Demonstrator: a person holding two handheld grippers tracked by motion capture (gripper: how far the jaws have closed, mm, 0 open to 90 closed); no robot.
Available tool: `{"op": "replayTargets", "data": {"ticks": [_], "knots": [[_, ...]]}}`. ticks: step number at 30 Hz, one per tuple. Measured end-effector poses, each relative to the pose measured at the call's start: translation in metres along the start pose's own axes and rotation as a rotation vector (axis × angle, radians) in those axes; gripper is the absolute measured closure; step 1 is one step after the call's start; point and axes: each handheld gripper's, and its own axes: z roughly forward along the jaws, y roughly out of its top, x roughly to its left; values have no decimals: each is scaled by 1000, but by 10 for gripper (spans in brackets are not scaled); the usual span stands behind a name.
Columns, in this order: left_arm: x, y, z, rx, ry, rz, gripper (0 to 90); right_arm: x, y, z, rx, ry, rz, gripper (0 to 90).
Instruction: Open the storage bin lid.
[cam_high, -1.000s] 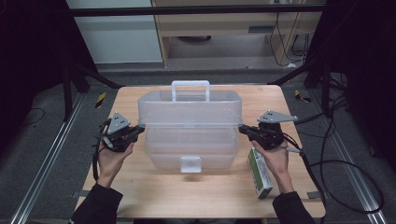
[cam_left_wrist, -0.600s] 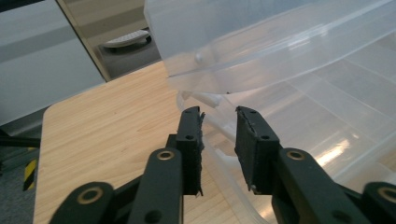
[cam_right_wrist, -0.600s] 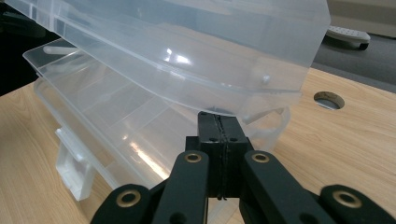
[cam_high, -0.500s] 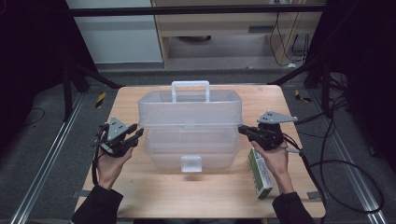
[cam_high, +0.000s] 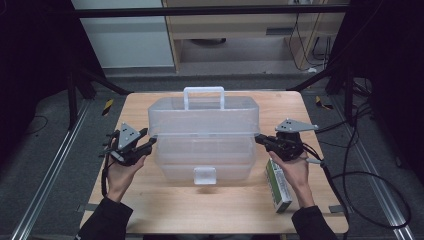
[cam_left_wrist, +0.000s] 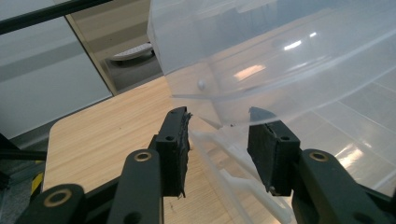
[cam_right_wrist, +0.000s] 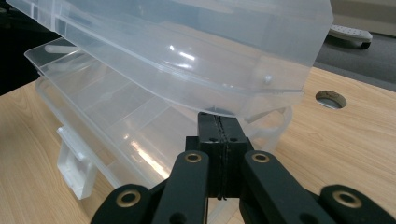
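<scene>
A clear plastic toolbox (cam_high: 210, 160) stands mid-table with its lid (cam_high: 202, 117) raised a little off the base and its white handle (cam_high: 203, 95) at the back. My left gripper (cam_high: 149, 137) is at the box's left end. Its jaws have just been opening, and in the left gripper view the left gripper (cam_left_wrist: 219, 135) straddles the lid's rim (cam_left_wrist: 233, 122) without pressing it. My right gripper (cam_high: 259, 138) is at the right end. In the right gripper view the right gripper (cam_right_wrist: 217, 122) is shut, its tips right under the lid's edge (cam_right_wrist: 261, 100), with nothing between the pads.
A green and white carton (cam_high: 278, 185) lies on the table under the person's right hand. The box's front latch (cam_high: 205, 175) hangs loose. A round hole (cam_right_wrist: 330, 99) sits in the tabletop (cam_high: 225, 210) near the box's right end. Cables trail off to the right.
The left gripper's jaws have gone from shut at the lid's left edge to standing apart. Both hands and the lid stay where they were.
</scene>
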Motion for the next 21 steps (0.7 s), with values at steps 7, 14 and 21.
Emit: {"op": "replayTargets", "data": {"ticks": [7, 14, 21], "knots": [[-1, 4, 2, -15, 15, 16, 586, 1, 0, 1, 3, 4, 0, 900], [-5, 8, 3, -36, 22, 20, 620, 1, 0, 2, 4, 6, 1, 900], [-6, 9, 2, -27, 38, 14, 636, 1, -1, 2, 4, 3, -2, 900]]}}
